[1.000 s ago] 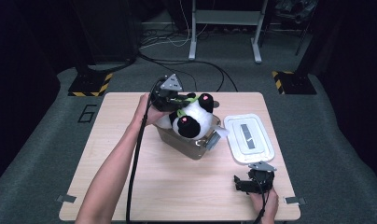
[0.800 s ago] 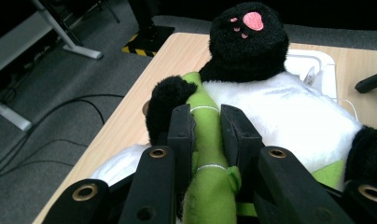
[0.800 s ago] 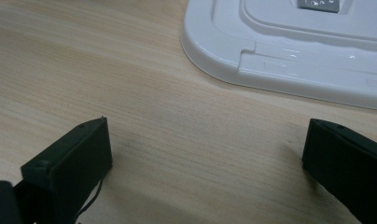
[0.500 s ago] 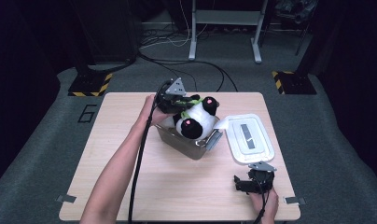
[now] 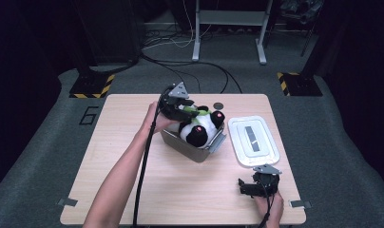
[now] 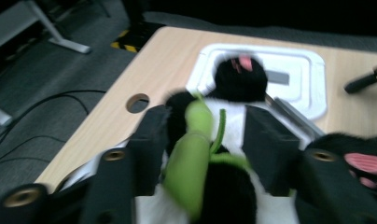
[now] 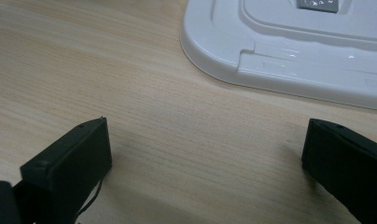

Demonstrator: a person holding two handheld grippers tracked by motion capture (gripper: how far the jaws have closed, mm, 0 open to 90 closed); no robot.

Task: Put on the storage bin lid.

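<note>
The left hand-held gripper clamps a toy panda half-sunk in a metal box mid-tabletop, while the right hand-held gripper rests wide and empty near the white lid, apparently not yet fitted.

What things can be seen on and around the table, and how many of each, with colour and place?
Plush panda: one, black and white with a green stalk, in the metal box.
Metal box: one, grey, at the table's middle.
Lid: one, white, flat on the table to the right of the box.
Table: one, light wood, with a round hole near its far edge.
Cables: several, black, on the floor beyond the table.
Left gripper: one, black, shut on the panda.
Right gripper: one, black, open, low over the near right corner.
</note>
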